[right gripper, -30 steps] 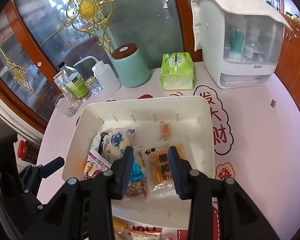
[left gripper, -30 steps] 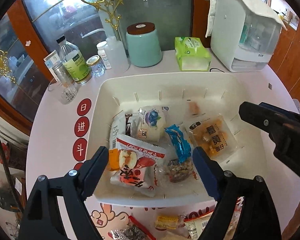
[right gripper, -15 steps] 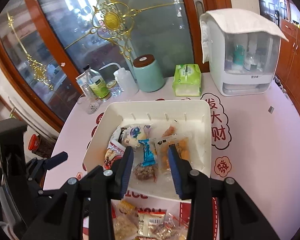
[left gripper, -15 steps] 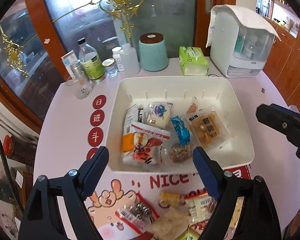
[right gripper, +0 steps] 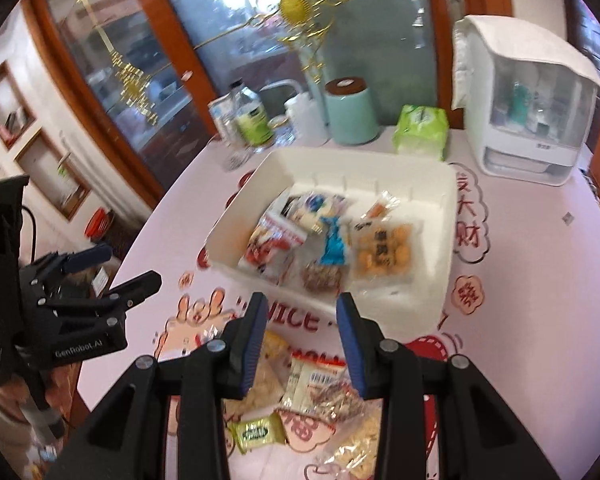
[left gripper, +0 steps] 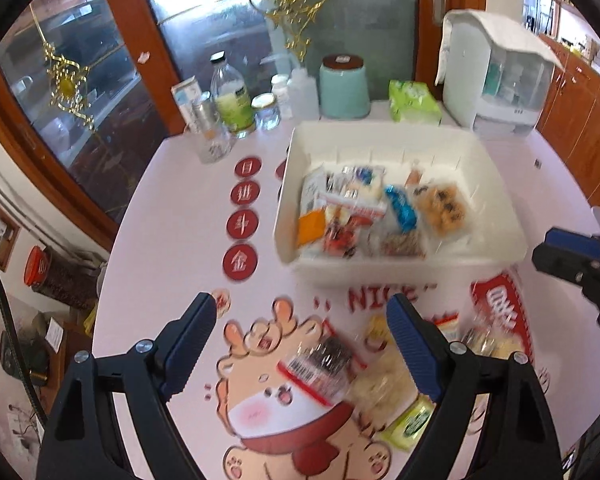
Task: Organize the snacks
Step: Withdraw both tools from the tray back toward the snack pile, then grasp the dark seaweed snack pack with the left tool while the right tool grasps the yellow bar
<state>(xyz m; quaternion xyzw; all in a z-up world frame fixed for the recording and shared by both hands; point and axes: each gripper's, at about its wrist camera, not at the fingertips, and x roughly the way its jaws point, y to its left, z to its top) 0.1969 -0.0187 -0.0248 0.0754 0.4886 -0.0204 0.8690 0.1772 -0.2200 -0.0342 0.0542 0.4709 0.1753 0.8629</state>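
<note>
A white bin (left gripper: 400, 274) on the pink printed table holds several wrapped snacks, among them a blue packet (left gripper: 400, 208) and a clear pack of yellow balls (right gripper: 382, 256). Loose snacks lie in front of the bin: a clear packet with a barcode (left gripper: 320, 364), a green candy (right gripper: 256, 432) and some pale packets. My left gripper (left gripper: 300, 304) hangs wide open above the barcode packet, holding nothing. My right gripper (right gripper: 302, 300) stands open with a narrow gap over the bin's near wall (right gripper: 328, 300), nothing between its fingers. The picture is blurred by motion.
Along the back stand a teal canister (left gripper: 344, 86), a green tissue pack (left gripper: 414, 102), a white covered appliance (left gripper: 496, 88) and several bottles and jars (left gripper: 232, 100). The round table's edge curves down the left, with a glass-and-wood cabinet behind.
Both grippers have drawn back from over the bin toward the table's near side. The loose snacks now lie under them. Neither gap has changed.
</note>
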